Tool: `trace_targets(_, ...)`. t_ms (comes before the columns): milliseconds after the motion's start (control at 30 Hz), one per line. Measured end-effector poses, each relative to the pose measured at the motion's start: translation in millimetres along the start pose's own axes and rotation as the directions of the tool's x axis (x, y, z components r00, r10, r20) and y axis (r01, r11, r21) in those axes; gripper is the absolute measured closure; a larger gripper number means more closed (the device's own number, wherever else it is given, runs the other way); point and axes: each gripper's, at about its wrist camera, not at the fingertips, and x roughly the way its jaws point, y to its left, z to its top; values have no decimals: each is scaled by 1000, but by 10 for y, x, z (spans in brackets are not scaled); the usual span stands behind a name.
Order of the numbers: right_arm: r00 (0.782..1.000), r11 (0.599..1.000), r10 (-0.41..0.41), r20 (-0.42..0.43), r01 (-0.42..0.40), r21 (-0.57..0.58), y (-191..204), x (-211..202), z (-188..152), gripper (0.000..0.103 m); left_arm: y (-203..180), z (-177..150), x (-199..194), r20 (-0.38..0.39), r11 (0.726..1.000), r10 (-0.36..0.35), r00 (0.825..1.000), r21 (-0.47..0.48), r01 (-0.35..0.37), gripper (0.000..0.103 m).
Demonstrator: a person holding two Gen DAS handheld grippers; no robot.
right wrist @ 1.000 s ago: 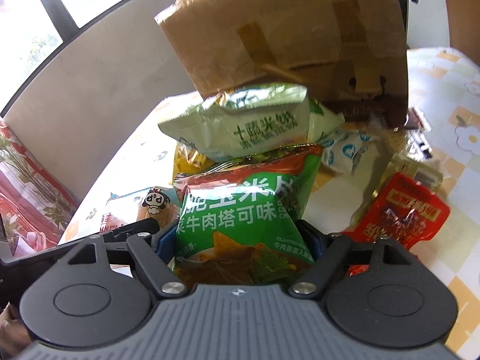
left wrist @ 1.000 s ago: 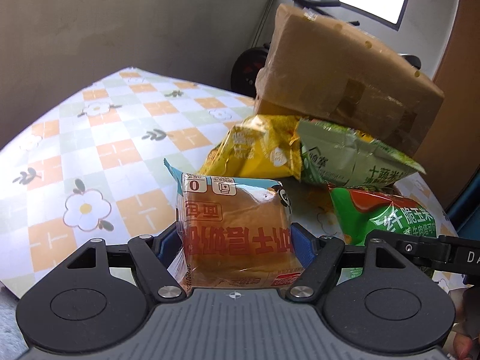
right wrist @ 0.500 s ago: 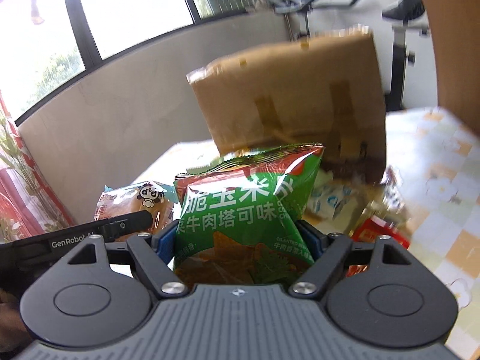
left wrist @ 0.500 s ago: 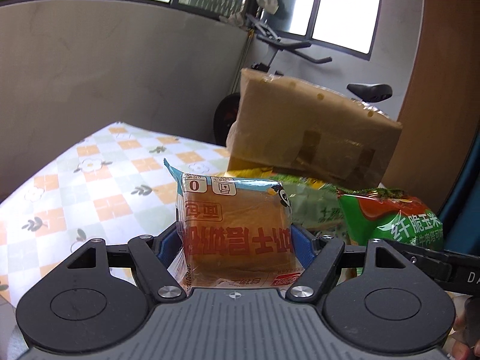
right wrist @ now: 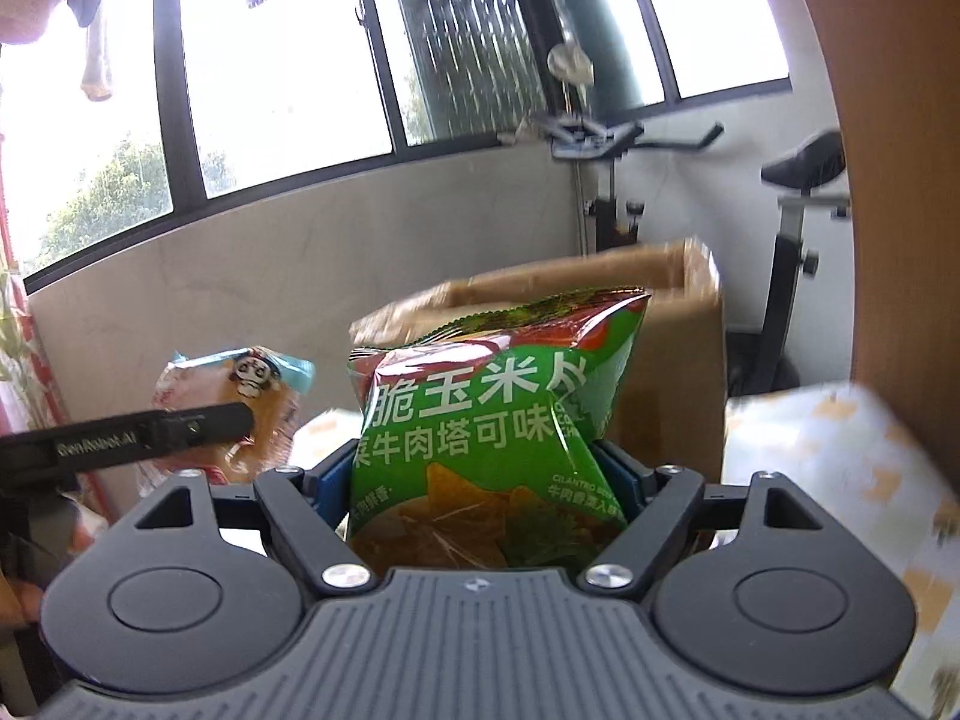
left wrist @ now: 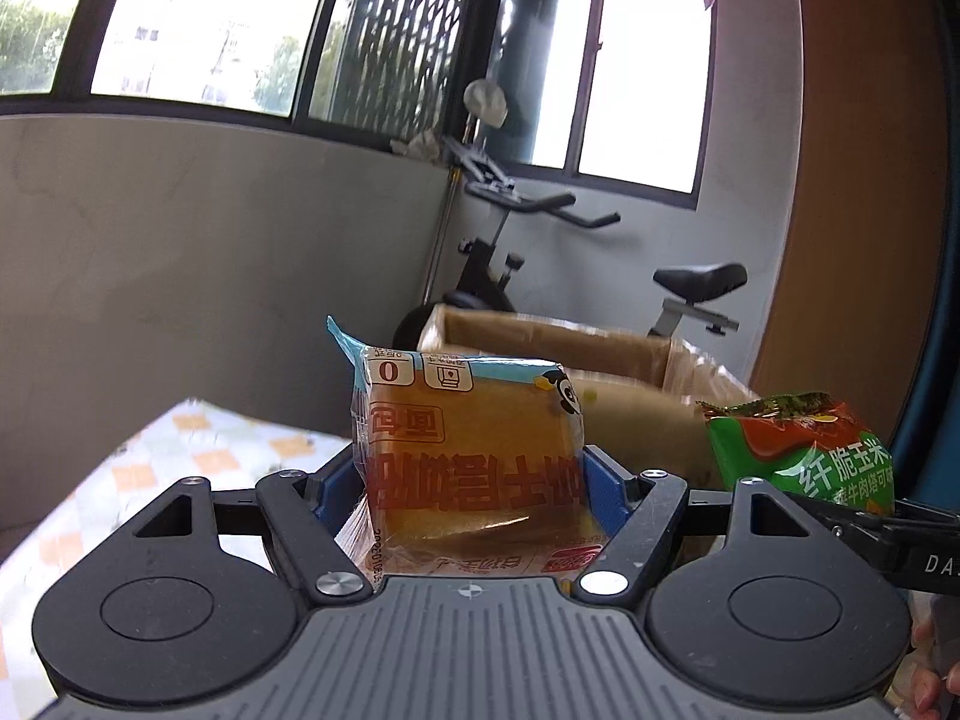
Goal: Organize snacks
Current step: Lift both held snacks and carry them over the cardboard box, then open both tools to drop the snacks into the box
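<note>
My left gripper (left wrist: 471, 480) is shut on an orange packet of toast bread (left wrist: 468, 450) with a panda logo, held up in the air. My right gripper (right wrist: 483, 474) is shut on a green bag of corn chips (right wrist: 486, 420), also raised. Each shows in the other view: the green bag at the right of the left wrist view (left wrist: 804, 456), the bread packet at the left of the right wrist view (right wrist: 234, 402). An open brown cardboard box (left wrist: 600, 360) stands just behind both packets; it also shows in the right wrist view (right wrist: 666, 360).
The table with its checked floral cloth (left wrist: 180, 450) lies below, also at the right in the right wrist view (right wrist: 840, 468). An exercise bike (left wrist: 540, 240) stands behind the box by a grey wall and windows. A wooden panel (left wrist: 864, 180) rises at the right.
Both grippers have lifted their packets well above the table. The snack pile under the box has dropped out of view, and the box's open top now shows.
</note>
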Motion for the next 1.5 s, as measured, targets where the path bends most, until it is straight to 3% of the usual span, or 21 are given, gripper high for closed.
trace_targets(633,995,996,-62,76,66,-56,-537,1100,938,22,-126,754,1124,61,998,-52,997,22,51,25)
trace_targets(867,993,993,-111,35,112,-26,-768,1648,1109,22,-216,810,1618,4,996,-84,996,41,84,25)
trace_targets(1033,991,993,-120,-62,119,-7,-876,1943,1071,21,-225,724,1944,-108,993,-99,989,48,105,24)
trace_targets(1267,983,993,-114,-146,119,21,-957,1989,974,17,-27,671,1976,-140,996,-86,986,-9,86,14)
trace_targets(1500,986,992,-113,-121,119,38,-939,1713,983,17,91,785,1713,-128,998,-67,989,-9,67,14)
